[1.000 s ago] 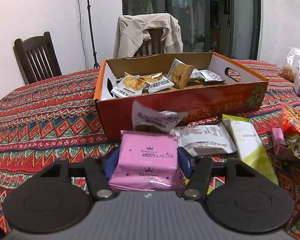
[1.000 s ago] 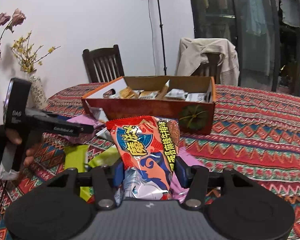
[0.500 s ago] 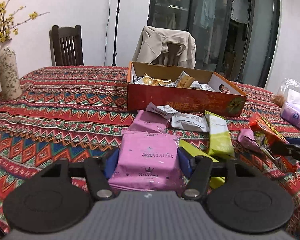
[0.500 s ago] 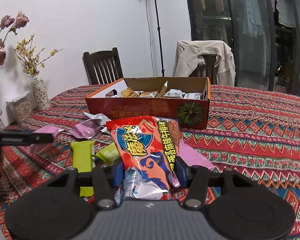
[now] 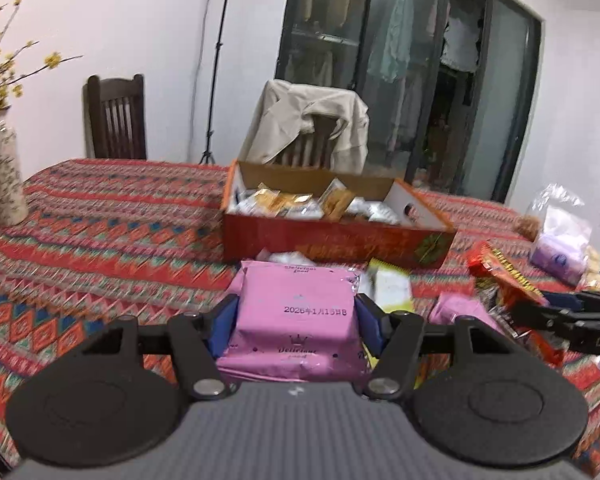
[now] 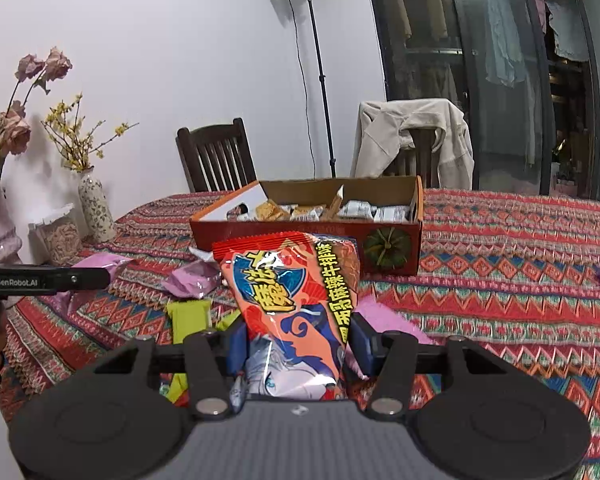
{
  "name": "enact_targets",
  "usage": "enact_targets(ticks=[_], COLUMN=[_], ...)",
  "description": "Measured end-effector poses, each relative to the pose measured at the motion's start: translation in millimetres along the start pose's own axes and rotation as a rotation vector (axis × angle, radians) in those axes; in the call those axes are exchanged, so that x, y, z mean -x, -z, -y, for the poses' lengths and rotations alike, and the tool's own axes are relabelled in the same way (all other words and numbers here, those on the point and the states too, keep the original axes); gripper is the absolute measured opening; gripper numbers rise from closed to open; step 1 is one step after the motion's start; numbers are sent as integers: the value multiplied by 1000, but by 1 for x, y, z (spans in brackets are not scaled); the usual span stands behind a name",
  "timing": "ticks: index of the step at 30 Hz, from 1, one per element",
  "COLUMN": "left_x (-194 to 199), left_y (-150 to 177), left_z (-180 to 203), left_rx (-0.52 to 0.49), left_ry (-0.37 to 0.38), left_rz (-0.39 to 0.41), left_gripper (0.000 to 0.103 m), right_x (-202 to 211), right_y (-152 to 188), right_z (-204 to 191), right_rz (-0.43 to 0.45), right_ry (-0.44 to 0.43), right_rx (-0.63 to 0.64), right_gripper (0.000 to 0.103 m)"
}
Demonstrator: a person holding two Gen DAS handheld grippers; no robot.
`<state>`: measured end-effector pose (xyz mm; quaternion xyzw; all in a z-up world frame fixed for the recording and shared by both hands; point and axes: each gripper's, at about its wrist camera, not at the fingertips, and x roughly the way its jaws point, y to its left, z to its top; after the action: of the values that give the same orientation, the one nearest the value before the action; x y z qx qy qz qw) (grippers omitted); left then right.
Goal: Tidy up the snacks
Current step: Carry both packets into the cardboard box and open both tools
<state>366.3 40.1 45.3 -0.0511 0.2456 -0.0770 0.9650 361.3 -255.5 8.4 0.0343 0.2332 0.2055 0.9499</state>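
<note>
The left tongs point(image 5: 296, 316) are pinching a pink packet point(image 5: 296, 312) above the worktop point(image 5: 100, 232), and the right tongs point(image 6: 298, 344) are pinching an orange snack bag point(image 6: 292, 300). Ahead of both, an open red box point(image 6: 312, 234) is sitting with small packets inside. Loose pink packets point(image 6: 192, 282), a green packet point(image 6: 188, 320) and a silver wrapper are lying between the tongs and the box. Two vases point(image 6: 96, 208), a jar and two chairs are standing beyond.
</note>
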Motion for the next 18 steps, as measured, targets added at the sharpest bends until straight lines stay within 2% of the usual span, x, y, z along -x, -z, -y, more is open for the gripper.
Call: enact_targets(ticks=[5, 8, 13, 18], left_x=[-32, -68, -151, -235], left_y=[-49, -83, -123, -127], left_z=[10, 18, 35, 47], left_rx=[1, 10, 42, 78], left_ry=[73, 115, 109, 55], left_rz=[46, 38, -33, -144], left_gripper=[63, 63, 63, 63], right_x=[-11, -32, -97, -186], right_y=[-37, -71, -128, -154], right_z=[5, 20, 61, 91], right_rz=[55, 72, 34, -70], right_ry=[0, -3, 3, 150], right_rx=[41, 35, -60, -76], right_gripper=[51, 51, 51, 51])
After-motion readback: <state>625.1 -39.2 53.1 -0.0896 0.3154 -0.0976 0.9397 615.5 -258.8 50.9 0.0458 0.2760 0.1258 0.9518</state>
